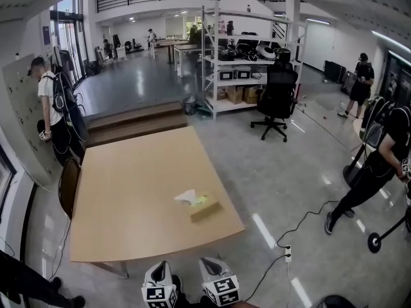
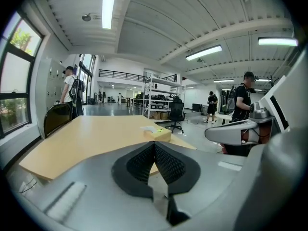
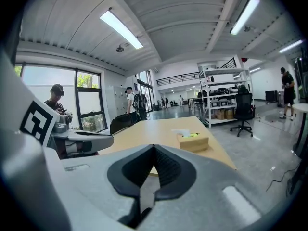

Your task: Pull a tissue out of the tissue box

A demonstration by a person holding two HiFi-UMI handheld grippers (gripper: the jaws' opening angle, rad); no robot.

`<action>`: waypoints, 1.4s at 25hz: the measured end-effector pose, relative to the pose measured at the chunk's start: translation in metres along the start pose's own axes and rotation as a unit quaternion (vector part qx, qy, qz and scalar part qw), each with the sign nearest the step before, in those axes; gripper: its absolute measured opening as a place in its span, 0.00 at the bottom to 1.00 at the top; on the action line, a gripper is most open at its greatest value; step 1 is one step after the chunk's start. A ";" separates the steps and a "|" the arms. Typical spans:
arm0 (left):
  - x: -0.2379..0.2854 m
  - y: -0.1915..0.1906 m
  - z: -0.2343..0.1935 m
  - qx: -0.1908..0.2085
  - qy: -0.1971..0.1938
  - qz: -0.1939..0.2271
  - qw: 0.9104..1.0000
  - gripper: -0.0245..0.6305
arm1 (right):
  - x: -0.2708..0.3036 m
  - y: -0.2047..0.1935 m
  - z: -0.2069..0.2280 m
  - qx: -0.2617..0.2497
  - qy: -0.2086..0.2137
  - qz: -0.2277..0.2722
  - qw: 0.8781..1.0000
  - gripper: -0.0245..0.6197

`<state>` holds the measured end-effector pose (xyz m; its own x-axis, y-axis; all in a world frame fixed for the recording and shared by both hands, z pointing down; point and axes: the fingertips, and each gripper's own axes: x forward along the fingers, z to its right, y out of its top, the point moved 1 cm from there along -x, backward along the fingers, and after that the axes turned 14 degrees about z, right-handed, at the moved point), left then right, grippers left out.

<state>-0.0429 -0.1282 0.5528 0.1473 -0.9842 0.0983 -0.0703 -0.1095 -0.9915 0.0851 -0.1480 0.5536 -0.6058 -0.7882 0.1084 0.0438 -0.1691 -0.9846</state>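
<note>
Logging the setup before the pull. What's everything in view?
table: one, light wood, middle of view
tissue box: one, tan, table's right front part
tissue: one, white, sticking from box
chair: one, dark, at the table's left edge
office chair: one, black, by the shelves
shelves: one unit, white, behind the table
people: several, mixed clothes, around the room
left gripper: one, grey, shut, before the table
right gripper: one, grey, shut, beside it

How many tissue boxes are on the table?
1. The tissue box sits near the table's right edge, toward its near end, with a tissue sticking out of its top. The whole tabletop shows, so none is hidden.
</note>
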 end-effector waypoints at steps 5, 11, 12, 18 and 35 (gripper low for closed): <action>0.027 0.003 0.020 -0.009 -0.034 0.000 0.999 0.07 | 0.002 -0.001 0.019 0.004 -0.024 -0.001 1.000 0.02; 0.058 -0.008 0.025 -0.010 -0.070 -0.005 0.997 0.07 | 0.011 -0.006 0.035 -0.002 -0.046 -0.012 0.999 0.02; 0.063 -0.008 0.025 -0.010 -0.076 -0.004 0.997 0.06 | 0.015 -0.006 0.037 -0.003 -0.049 -0.014 0.999 0.02; 0.103 0.002 0.010 -0.015 -0.093 -0.004 0.996 0.06 | 0.049 0.005 0.053 -0.011 -0.070 -0.025 0.997 0.02; 0.243 0.001 -0.074 -0.021 -0.107 -0.020 0.994 0.07 | 0.208 0.001 0.123 -0.081 -0.100 -0.135 0.982 0.12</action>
<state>-0.0803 -0.3781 0.5823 0.3578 -0.9269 0.1131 -0.1013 -0.1589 -0.9821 0.0565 -0.3846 0.5921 -0.4093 -0.8308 0.3772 -0.2336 -0.3042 -0.9235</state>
